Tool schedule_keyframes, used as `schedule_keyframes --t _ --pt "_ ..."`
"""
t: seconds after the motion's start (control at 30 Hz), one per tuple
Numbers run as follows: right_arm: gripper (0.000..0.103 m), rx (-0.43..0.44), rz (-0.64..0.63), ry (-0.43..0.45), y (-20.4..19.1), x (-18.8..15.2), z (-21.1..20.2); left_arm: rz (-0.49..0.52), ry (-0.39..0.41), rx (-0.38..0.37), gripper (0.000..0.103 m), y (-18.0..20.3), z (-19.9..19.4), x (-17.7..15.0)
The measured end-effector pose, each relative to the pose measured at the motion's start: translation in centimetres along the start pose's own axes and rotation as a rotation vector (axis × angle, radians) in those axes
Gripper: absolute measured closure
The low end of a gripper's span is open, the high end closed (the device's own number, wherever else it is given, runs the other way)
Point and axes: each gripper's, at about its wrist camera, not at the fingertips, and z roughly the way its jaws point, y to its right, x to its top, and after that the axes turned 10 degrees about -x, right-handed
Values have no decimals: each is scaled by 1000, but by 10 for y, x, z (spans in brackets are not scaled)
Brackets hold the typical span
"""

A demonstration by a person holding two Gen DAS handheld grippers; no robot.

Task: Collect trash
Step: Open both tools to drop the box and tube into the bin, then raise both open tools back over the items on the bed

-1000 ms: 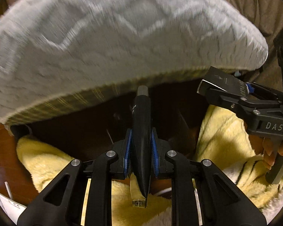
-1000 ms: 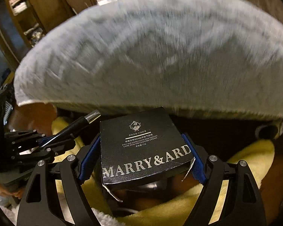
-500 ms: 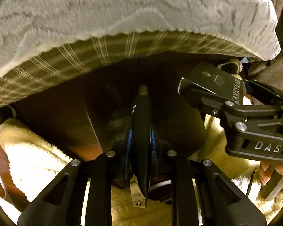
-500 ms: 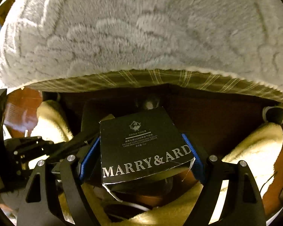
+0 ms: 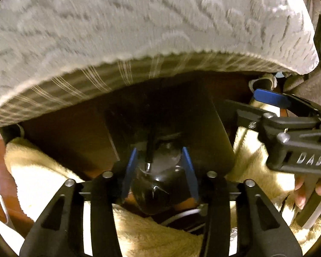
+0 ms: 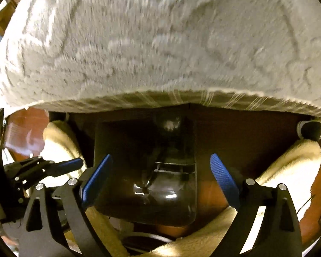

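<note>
A dark bin lined with a glossy black bag stands on the floor under the edge of a grey-white cushioned seat; it also shows in the left wrist view. My left gripper is open over the bin mouth, and a dark pen-like stick lies inside, free of the pads. My right gripper is open and empty above the bin. The black box is hidden in the dark bin. The right gripper also shows in the left wrist view, at the right.
A fluffy yellow blanket lies around the bin on both sides. The seat with its plaid underside overhangs closely. Reddish wood floor shows at the left. A white cable runs near the bin.
Both grippers have opened. The right one let go of the black box and the left one let go of the dark pen; both items dropped towards the bin.
</note>
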Motion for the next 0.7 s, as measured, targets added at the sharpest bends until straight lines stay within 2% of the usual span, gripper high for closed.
schedule_keyframes --t 0.13,0.2,0.3,0.4,0.53,0.7 --pt "10 -6 15 117 15 13 -42 40 95 38 40 9 -40 8" --pt "10 -35 9 223 21 23 -73 58 143 52 30 15 -59 12" --pt "10 -88 20 376 34 38 -116 89 240 73 24 25 -96 24" --pt "10 -145 26 488 44 54 -146 117 331 97 22 33 -128 37" --pt "10 -203 35 552 61 82 -165 137 444 125 21 36 -162 67" --pt "10 -237 85 579 72 121 -164 134 514 165 21 31 -179 113"
